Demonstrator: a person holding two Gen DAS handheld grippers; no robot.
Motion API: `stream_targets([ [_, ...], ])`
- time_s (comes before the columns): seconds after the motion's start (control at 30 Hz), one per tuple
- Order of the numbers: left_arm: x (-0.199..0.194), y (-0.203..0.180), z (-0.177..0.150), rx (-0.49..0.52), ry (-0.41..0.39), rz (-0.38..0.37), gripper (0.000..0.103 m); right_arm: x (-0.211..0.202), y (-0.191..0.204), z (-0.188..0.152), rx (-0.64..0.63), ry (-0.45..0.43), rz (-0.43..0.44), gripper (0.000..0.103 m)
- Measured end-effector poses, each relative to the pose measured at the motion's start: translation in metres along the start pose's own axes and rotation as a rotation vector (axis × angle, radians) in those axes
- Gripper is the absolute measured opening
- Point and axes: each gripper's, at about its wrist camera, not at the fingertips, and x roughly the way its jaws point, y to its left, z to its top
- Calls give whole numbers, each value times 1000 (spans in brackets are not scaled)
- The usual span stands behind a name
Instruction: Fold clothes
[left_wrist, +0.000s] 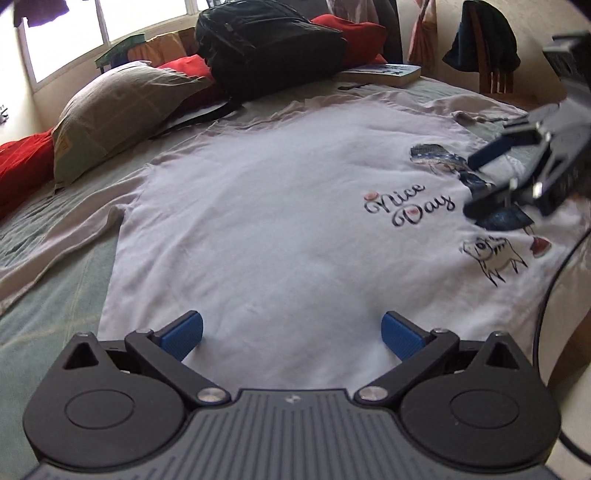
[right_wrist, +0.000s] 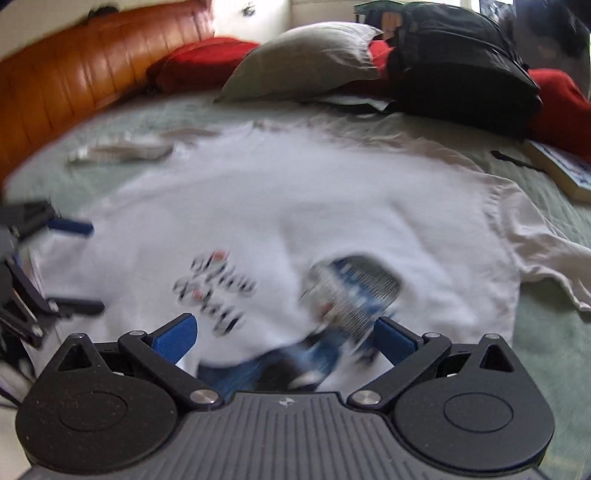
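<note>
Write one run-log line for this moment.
stage: pre-grasp | white T-shirt: flat on bed | left gripper: open | right gripper: open

White shirt (left_wrist: 258, 221), seemingly blue print

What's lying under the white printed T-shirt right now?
The white printed T-shirt is spread flat on a pale green bedspread, which shows all around it. Whatever lies beneath its middle is covered. Both the left gripper and right gripper are open above it.
</note>
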Motion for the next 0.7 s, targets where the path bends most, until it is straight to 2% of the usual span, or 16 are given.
stream_targets([
  [0.13, -14, -3, -16, -18, -7, 5, 102, -5, 27, -25, -98, 5, -95, 103],
  [0.3, -26, -5, -29, -42, -5, 18, 102, -24, 28, -49, -40, 9, -106, 103],
  [0.4, -33, -12, -35, -23, -3, 29, 102, -35, 30, -63, -23, 11, -117, 103],
  [0.6, -44, -24, -32, 48, -31, 68, 102, -53, 46, -55, -41, -52, -151, 103],
  [0.7, -44, -26, -29, 52, -38, 62, 102, -53, 61, -48, -72, -83, -87, 103],
])
